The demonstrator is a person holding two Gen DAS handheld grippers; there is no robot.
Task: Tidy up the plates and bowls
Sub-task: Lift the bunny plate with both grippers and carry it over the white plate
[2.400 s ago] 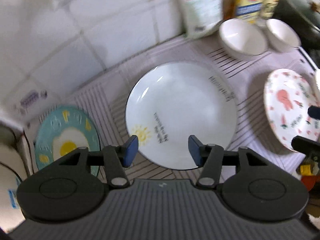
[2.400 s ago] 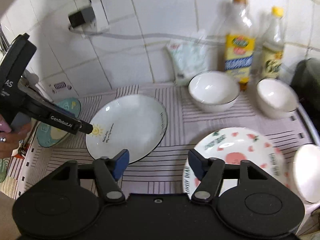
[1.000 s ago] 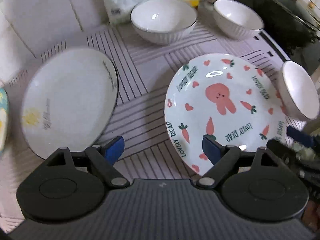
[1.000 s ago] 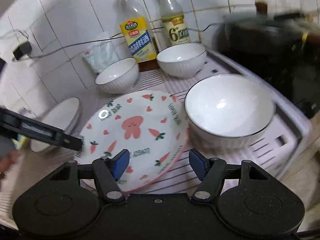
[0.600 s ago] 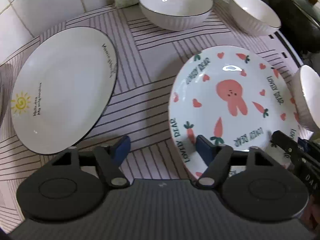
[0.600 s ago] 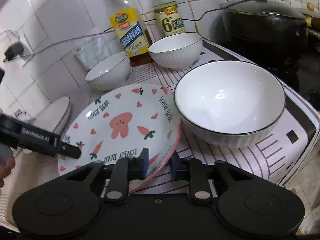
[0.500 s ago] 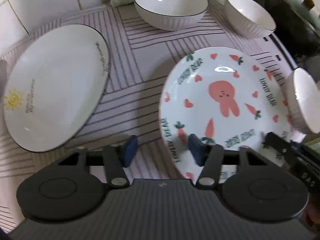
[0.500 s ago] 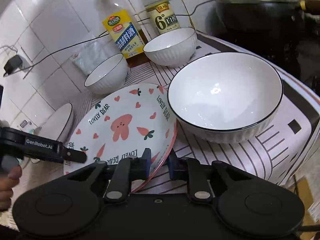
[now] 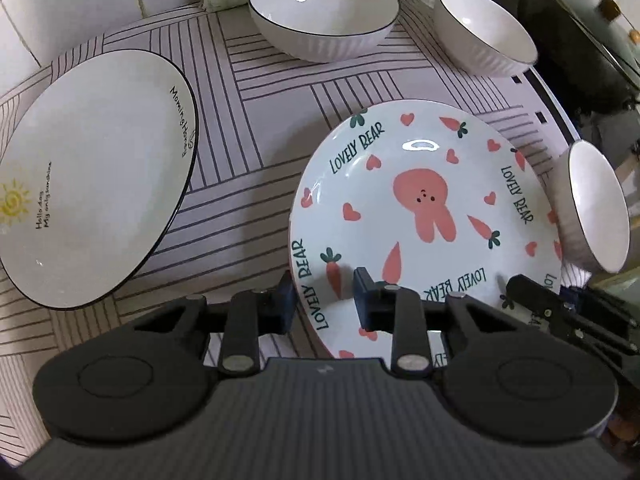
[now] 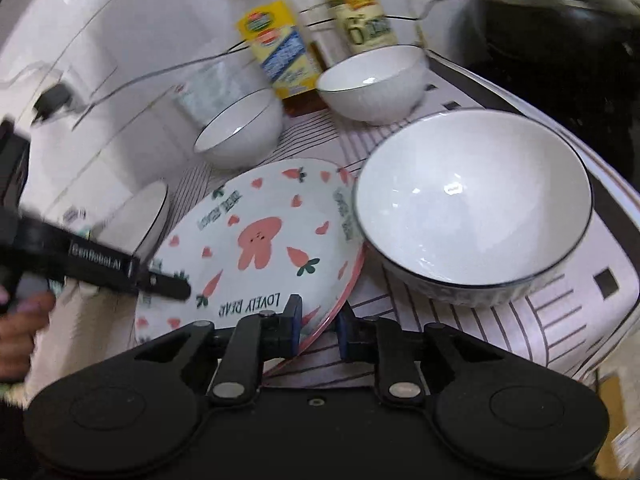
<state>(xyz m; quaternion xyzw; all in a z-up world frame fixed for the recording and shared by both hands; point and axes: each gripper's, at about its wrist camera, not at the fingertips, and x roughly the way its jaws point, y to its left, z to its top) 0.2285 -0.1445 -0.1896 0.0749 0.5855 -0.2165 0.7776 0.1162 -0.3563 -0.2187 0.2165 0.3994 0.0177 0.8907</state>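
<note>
Right now, rabbit plate: sits on the striped mat, between the sun plate and the nearest white bowl, its right rim touching or just under that bowl's side

How it will handle: glazed ceramic by the look of it, so stiff, fairly weighty, slick under the pads and likely to chip or break if dropped or knocked against its neighbour

Where to hold: the raised rim is the only real purchase; two grips on the near edge, spread apart, should keep it from tipping

Left gripper: its jaws have just been closing and now straddle the plate's near-left rim, one blue pad outside the edge, the other over the printed face; they look pinched on it

Right gripper: clenched on the near pink-edged rim, which runs between the two pads

Tilt: from the right wrist view the near edge looks raised off the mat, though blur makes this uncertain

Nearest white bowl: close against the plate, the main thing to clear on the lift

Sun plate: lies apart to the left, likely the stacking partner

Other two bowls: stand further back, by the bottles at the tiled wall

Dark pot: off to the right, out of the way
</note>
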